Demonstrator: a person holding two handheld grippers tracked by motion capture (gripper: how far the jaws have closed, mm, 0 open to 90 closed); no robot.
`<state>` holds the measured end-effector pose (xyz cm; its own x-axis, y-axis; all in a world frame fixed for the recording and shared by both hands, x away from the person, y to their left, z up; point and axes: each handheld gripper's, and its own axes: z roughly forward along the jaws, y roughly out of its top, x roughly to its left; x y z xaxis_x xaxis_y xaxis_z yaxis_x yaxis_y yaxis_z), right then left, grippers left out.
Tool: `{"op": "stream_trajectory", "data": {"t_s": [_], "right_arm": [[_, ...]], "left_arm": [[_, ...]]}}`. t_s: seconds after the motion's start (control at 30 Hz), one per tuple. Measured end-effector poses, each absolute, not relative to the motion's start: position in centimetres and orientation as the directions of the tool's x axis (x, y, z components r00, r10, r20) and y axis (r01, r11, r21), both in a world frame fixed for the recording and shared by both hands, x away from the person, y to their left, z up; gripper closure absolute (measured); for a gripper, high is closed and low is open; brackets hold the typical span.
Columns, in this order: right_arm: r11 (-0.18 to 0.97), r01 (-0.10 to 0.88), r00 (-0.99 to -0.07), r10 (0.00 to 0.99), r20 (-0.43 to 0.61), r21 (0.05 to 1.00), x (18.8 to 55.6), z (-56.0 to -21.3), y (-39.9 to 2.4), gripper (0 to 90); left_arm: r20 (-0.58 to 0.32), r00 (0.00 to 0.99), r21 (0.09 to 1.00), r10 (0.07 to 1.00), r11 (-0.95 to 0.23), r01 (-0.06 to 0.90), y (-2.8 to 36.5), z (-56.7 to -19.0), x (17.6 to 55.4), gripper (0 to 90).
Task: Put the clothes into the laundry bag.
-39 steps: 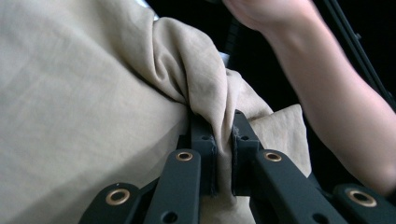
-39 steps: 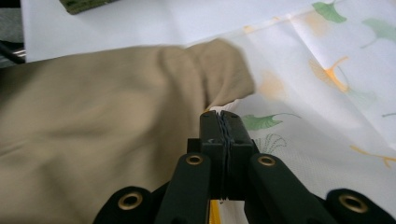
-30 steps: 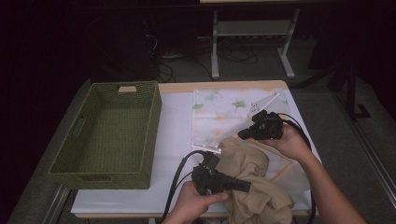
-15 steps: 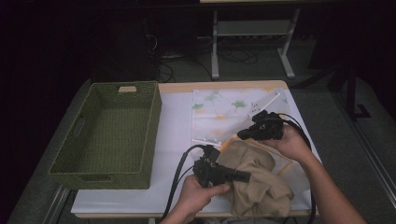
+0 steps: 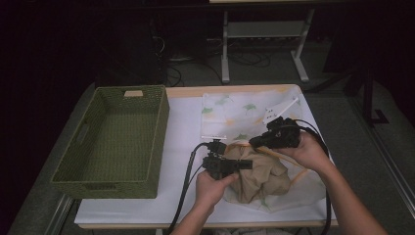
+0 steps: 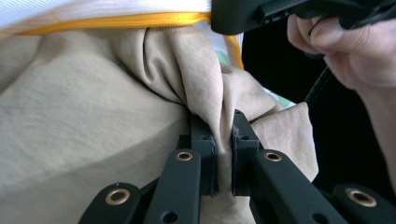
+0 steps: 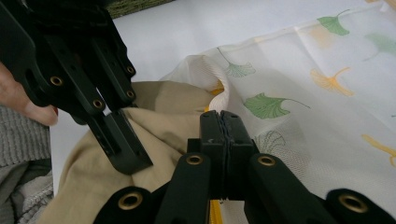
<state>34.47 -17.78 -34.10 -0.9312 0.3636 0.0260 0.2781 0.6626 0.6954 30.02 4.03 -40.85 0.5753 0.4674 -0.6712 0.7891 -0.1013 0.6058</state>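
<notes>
Beige garment (image 5: pixel 259 176), half inside the leaf-print mesh bag (image 5: pixel 244 110): left tool (image 6: pixel 223 140) pinches its fold, right tool (image 7: pixel 223 122) clamps the bag's rim; more stuffing remains.

The room is dark all around, and only the table (image 5: pixel 186 122) is lit, from above. The high view is dim and a bit soft. Black gripper parts there melt into the dark. The left gripper view is bright and sharp on the tan cloth (image 6: pixel 93 116), with soft shadows in its folds. The white cloth (image 7: pixel 327 93) in the right gripper view looks bright, and things very close look blurry.
</notes>
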Motion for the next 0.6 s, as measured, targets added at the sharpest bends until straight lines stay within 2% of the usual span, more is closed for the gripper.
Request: {"op": "stream_trajectory", "data": {"t_s": [0.03,0.1,0.23,0.4,0.6], "right_arm": [[0.663,0.278,-0.931,0.364,0.026,0.695,34.5,-34.1,-17.8,88.8],[0.657,0.273,-0.933,0.36,0.026,0.702,34.4,-33.9,-17.8,88.8],[0.647,0.265,-0.933,0.358,0.022,0.715,34.1,-33.2,-17.9,88.8],[0.647,0.25,-0.937,0.35,0.011,0.72,33.7,-32.2,-17.9,88.8],[0.675,0.262,-0.939,0.343,0.021,0.69,33.7,-33.3,-17.6,88.8]], "left_arm": [[-0.671,0.575,0.606,0.467,-0.101,0.789,4.0,-40.8,30.0,83.8],[-0.711,0.571,0.594,0.41,-0.082,0.8,4.0,-40.5,30.1,83.7],[-0.704,0.584,0.61,0.405,-0.077,0.789,3.6,-39.6,30.2,83.7],[-0.685,0.559,0.619,0.467,-0.03,0.785,3.0,-40.1,30.9,83.7],[-0.662,0.522,0.625,0.537,0.012,0.78,2.7,-42.1,31.1,83.4]]}}
